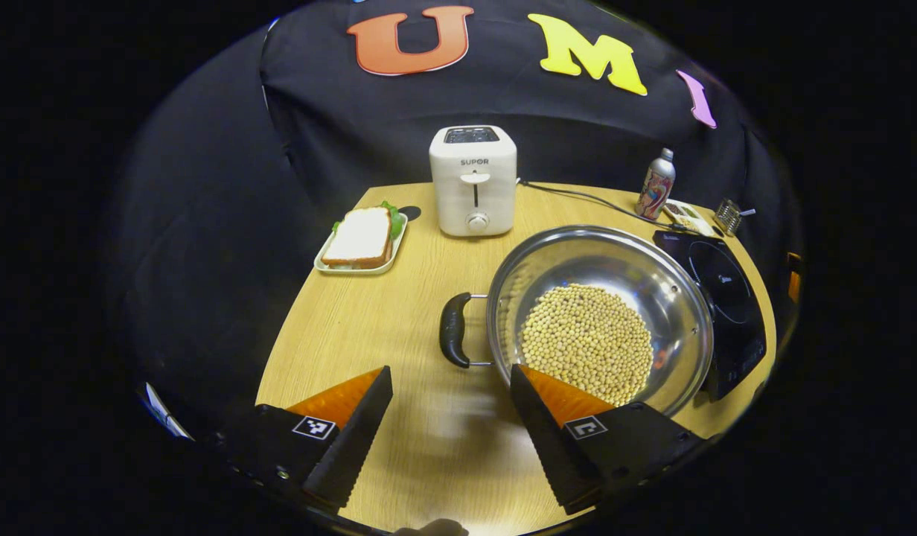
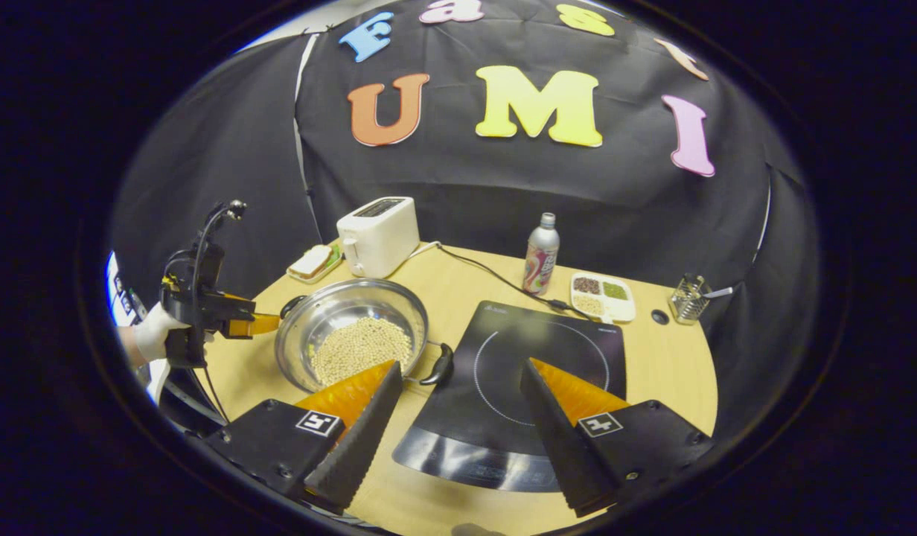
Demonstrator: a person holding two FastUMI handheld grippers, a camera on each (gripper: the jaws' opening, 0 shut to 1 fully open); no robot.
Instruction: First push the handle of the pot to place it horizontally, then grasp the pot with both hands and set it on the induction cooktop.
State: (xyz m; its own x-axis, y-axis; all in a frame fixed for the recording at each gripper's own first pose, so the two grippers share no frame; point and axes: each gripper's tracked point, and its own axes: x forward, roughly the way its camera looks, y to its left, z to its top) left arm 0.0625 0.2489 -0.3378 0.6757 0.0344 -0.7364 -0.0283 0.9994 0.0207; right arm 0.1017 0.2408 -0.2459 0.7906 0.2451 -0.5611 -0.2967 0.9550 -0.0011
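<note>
While both tongs hang above the near edge of the round wooden worktop (image 1: 429, 439), the steel pot (image 1: 600, 316) sits on the wood just beside the induction cooktop (image 2: 533, 372), its rim close to the cooktop's left edge but its base not on the glass. A layer of pale round beans (image 1: 586, 342) covers the pot's bottom, and its shiny inner wall mirrors the light. In the left gripper view the pot's black side handle (image 1: 454, 330) points toward the left tongs (image 1: 451, 387), which are spread wide and grip nothing, the handle lying ahead of the gap between the fingers. In the right gripper view a second black handle (image 2: 438, 366) reaches over the cooktop's edge, and the right tongs (image 2: 458, 376) are also spread wide and empty above the cooktop's near side. Toward the far edge stand a white toaster (image 1: 473, 181), a small tray with a sandwich (image 1: 360, 240), a slim bottle (image 2: 541, 259), a divided dish of assorted grains (image 2: 602, 295) and a wire basket (image 2: 686, 298). A gloved hand (image 2: 155, 333) holds the left tongs at the worktop's left edge.
</note>
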